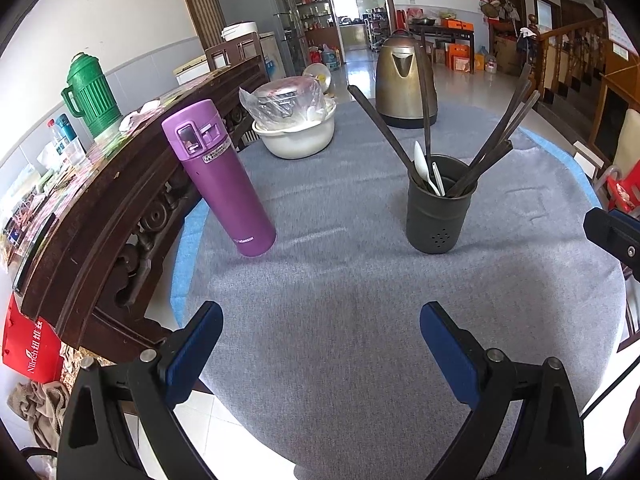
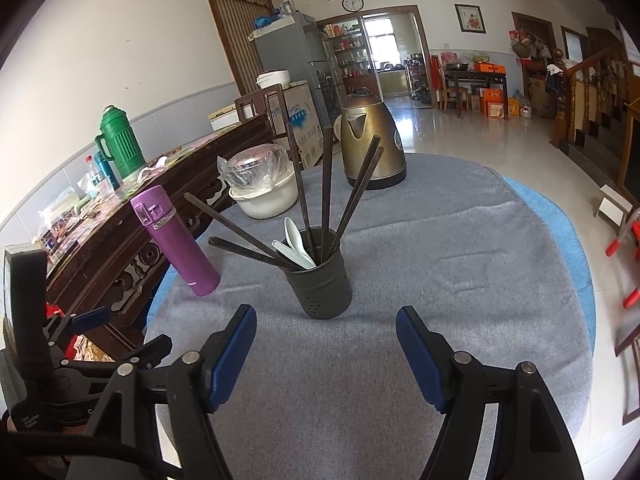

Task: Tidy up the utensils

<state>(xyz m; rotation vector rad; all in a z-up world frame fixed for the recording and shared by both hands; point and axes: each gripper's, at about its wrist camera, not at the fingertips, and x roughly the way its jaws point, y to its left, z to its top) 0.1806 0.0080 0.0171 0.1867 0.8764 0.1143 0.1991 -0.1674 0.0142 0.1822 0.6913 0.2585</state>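
Chopsticks (image 2: 332, 184) and two white spoons (image 2: 294, 246) stand together in a dark holder (image 2: 322, 284) in the middle of the grey tablecloth (image 2: 460, 260), fanned out in several directions, with nothing loose on the cloth that I can see. Both tools hang back from it, near the table's edge: the left gripper (image 1: 320, 336) is spread wide and empty, and the right gripper (image 2: 326, 344) is likewise wide apart and holds nothing. My reading is that the sorting is either done or between steps; if more is wanted, the next move would call for reaching forward over the holder and closing on one thin stick or spoon handle from above, without tipping the holder. A purple flask (image 1: 218, 178) stands to the left of the holder, well apart from it; small print sits on its base and on a label below the lid, too small to read. A white bowl (image 1: 296, 136) and a brass-coloured kettle (image 1: 404, 80) stand farther back.
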